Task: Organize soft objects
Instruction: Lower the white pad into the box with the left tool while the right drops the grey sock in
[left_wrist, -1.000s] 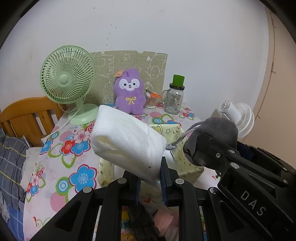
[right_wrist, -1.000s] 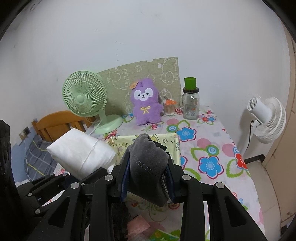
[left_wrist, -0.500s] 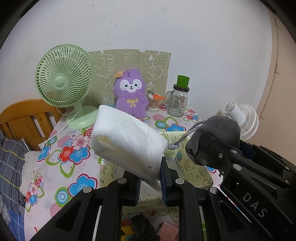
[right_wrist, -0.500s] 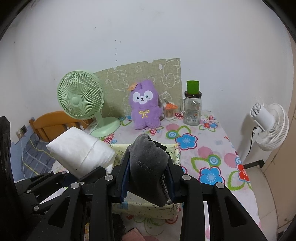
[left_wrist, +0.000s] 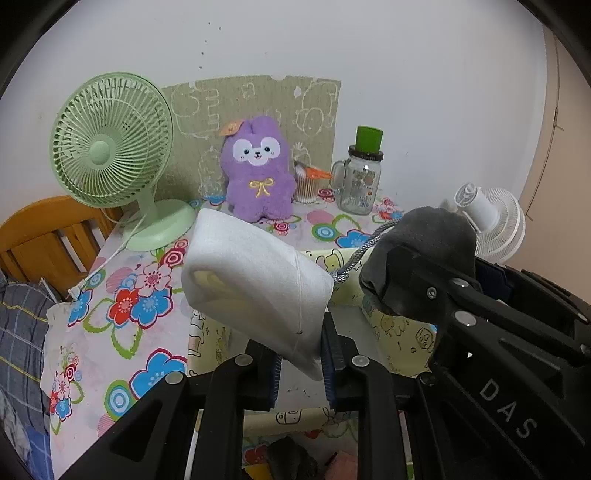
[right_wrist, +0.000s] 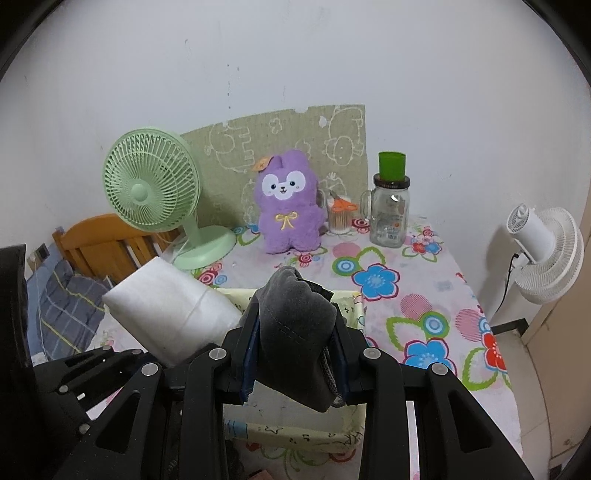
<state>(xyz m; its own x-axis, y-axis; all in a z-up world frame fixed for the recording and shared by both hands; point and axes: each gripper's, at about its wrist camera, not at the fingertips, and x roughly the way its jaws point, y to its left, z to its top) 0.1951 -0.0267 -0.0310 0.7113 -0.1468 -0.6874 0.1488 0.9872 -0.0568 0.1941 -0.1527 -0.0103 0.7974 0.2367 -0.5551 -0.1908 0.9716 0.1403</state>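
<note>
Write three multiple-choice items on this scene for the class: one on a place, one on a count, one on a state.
1. Where does the purple plush toy stand?
A. between the green table fan and the glass jar with the green lid
B. in the yellow fabric bin
C. on the floor

2. How many fans show?
A. one
B. two
C. three

3. What does the right hand-held gripper do?
A. stands open
B. clamps a dark grey cloth pouch
C. clamps a jar

Key: 1 A, it sits between them by the wall; 2 B, green one plus white fan; 3 B, pouch squeezed between its pads.
</note>
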